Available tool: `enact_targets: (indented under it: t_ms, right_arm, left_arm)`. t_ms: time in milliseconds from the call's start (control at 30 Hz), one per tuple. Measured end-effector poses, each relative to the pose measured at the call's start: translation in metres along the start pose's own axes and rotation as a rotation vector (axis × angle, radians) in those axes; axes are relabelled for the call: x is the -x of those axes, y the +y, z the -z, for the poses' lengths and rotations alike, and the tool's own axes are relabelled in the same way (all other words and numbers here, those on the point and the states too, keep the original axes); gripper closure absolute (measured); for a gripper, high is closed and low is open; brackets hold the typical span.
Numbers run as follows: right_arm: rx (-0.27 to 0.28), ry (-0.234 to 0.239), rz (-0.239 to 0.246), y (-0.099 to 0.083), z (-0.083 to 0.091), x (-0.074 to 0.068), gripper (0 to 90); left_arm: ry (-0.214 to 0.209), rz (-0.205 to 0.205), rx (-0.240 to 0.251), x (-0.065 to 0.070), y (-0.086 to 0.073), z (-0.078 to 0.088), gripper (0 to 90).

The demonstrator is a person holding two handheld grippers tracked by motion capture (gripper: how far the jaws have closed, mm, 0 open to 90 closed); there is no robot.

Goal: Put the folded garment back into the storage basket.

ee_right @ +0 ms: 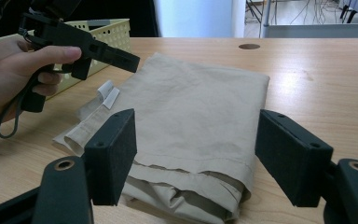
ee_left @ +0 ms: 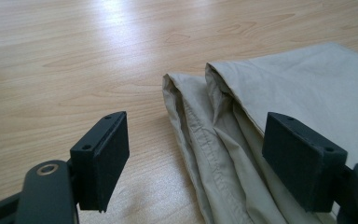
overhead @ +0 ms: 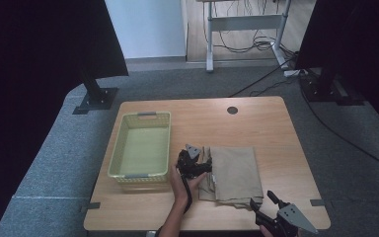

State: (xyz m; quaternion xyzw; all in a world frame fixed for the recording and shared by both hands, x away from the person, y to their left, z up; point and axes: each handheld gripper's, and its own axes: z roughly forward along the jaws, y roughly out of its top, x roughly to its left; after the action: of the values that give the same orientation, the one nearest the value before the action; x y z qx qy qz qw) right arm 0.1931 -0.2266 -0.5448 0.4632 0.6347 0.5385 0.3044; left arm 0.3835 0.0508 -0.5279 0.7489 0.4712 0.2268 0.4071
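Both claws are released: the left claw (ee_left: pixel 193 154) hovers at the folded edge of the cloth (overhead: pixel 234 173), the right claw (ee_right: pixel 196 154) faces its near end, probably to lift it together toward the basket (overhead: pixel 140 145) beside it on the bench (overhead: pixel 266 123)

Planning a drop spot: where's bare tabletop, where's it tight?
Free: the wooden table right of the folded beige cloth, and the far strip by the round cable hole. Tight: between the yellow-green plastic basket and the cloth, where the left tool sits.
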Motion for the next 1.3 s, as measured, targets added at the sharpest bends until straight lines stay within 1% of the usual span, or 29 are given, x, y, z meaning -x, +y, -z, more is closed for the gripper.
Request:
enact_targets:
  t_ms: [200, 233, 333, 367, 500, 533, 600, 667, 767, 800, 833, 900, 1100, 1167, 1200, 1300]
  right_arm:
    - [-0.003, -0.002, 0.001, 0.0, 0.0, 0.0, 29.4]
    - [-0.003, -0.003, 0.001, 0.0, 0.0, 0.0, 29.5]
    - [-0.004, -0.005, -0.001, 0.0, 0.0, 0.0, 29.5]
    - [-0.005, -0.006, -0.001, 0.0, 0.0, 0.0, 29.5]
    - [-0.005, -0.007, -0.001, 0.0, 0.0, 0.0, 29.5]
    - [-0.005, -0.007, -0.001, 0.0, 0.0, 0.0, 29.4]
    - [-0.009, -0.009, -0.002, 0.0, 0.0, 0.001, 29.5]
    - [-0.009, -0.009, -0.002, 0.0, 0.0, 0.001, 29.5]
    - [-0.01, -0.012, -0.003, 0.0, 0.0, 0.001, 29.5]
    - [-0.01, -0.013, -0.005, 0.0, 0.0, 0.001, 29.5]
    - [-0.009, -0.014, -0.006, 0.0, 0.001, 0.002, 29.6]
    - [-0.008, -0.02, -0.007, 0.0, 0.001, 0.002, 29.7]
    - [-0.004, -0.029, -0.012, 0.0, 0.003, 0.004, 29.7]
    - [-0.004, -0.029, -0.013, 0.0, 0.003, 0.004, 29.7]
    - [-0.004, -0.029, -0.013, 0.0, 0.003, 0.004, 29.7]
    - [-0.005, -0.026, -0.007, 0.001, 0.002, 0.001, 29.8]
  left_arm:
    - [0.007, -0.005, 0.0, 0.0, 0.004, -0.004, 23.4]
    - [0.011, 0.0, -0.004, -0.001, 0.007, -0.008, 23.4]
    - [0.011, 0.003, -0.006, -0.002, 0.007, -0.009, 23.4]
    - [0.003, 0.02, -0.008, -0.003, 0.009, -0.012, 23.4]
    - [0.003, 0.022, -0.009, -0.004, 0.009, -0.014, 23.5]
    - [0.004, 0.032, -0.015, -0.006, 0.011, -0.018, 23.5]
    - [0.004, 0.037, -0.02, -0.008, 0.013, -0.021, 23.4]
    - [0.003, 0.043, -0.021, -0.008, 0.014, -0.023, 23.4]
    - [0.005, 0.042, -0.026, -0.009, 0.015, -0.024, 23.3]
    - [-0.001, 0.052, -0.022, -0.009, 0.016, -0.026, 23.3]
    - [0.0, 0.049, -0.027, -0.009, 0.016, -0.026, 23.5]
    - [0.004, 0.045, -0.03, -0.008, 0.016, -0.026, 23.4]
    - [0.001, 0.05, -0.001, -0.005, 0.018, -0.016, 23.5]
    - [0.001, 0.05, -0.001, -0.005, 0.018, -0.016, 23.6]
    - [-0.007, 0.043, 0.001, -0.002, 0.022, -0.017, 23.6]
    - [-0.009, 0.043, -0.002, -0.002, 0.023, -0.018, 23.4]
